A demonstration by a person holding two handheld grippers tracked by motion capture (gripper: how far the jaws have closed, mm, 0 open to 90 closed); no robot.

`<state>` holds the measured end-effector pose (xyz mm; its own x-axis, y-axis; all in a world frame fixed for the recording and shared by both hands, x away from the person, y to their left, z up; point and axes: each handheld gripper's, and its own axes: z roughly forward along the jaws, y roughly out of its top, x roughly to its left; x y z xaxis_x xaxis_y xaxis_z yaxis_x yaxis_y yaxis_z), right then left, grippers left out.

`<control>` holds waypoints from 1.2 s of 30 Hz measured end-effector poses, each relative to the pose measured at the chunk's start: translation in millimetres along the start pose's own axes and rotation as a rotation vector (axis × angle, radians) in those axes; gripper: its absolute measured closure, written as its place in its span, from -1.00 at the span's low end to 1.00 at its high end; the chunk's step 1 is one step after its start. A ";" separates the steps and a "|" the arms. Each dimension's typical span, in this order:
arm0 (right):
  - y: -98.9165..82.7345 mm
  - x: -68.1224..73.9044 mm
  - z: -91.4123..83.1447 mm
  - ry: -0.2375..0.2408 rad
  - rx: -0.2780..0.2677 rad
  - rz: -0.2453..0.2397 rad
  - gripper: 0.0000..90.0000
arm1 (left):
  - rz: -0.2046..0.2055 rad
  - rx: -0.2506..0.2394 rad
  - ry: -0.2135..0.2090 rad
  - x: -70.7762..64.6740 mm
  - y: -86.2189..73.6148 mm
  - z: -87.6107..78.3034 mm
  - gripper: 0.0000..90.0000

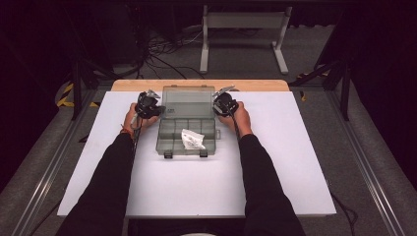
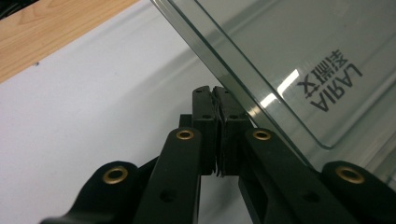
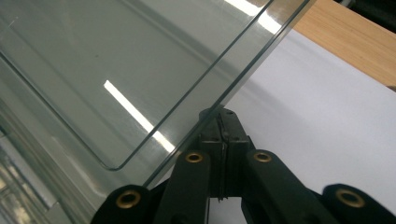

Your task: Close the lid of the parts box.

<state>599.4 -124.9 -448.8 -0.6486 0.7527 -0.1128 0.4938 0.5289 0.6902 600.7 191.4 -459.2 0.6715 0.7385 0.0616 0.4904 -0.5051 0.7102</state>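
Our left gripper [image 2: 218, 100] has its two black jaws pressed flat together with nothing between them, their tips right at the edge of the clear grey plastic lid [image 2: 299, 60] of the organizer box; whether they actually touch it we cannot tell. Our right gripper [image 3: 221, 122] is likewise clamped on nothing, its tips at the lid's opposite edge. From above, the transparent grey compartment box [image 1: 169, 142] sits open in the middle of the white tabletop [image 1: 275, 167], lid raised at the back, a small white plastic bag [image 1: 192, 139] lying in its compartments, with one gripper at each side.
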 end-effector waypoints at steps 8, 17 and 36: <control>0.6 0.8 -1.7 -0.017 -0.051 0.020 1.00 | -0.006 -0.043 0.032 0.4 5.4 -5.0 0.98; 4.0 1.3 -9.6 -0.039 -0.123 0.034 1.00 | 0.009 -0.099 0.100 -2.4 15.4 -16.5 0.98; 14.7 10.3 -48.8 -0.070 -0.251 0.044 1.00 | -0.041 -0.207 0.097 -18.2 21.0 -55.2 0.98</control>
<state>571.7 -128.4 -405.0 -0.5840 0.8025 -0.1222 0.3555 0.3881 0.8503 568.1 192.0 -406.7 0.5921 0.8008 0.0898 0.3846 -0.3787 0.8418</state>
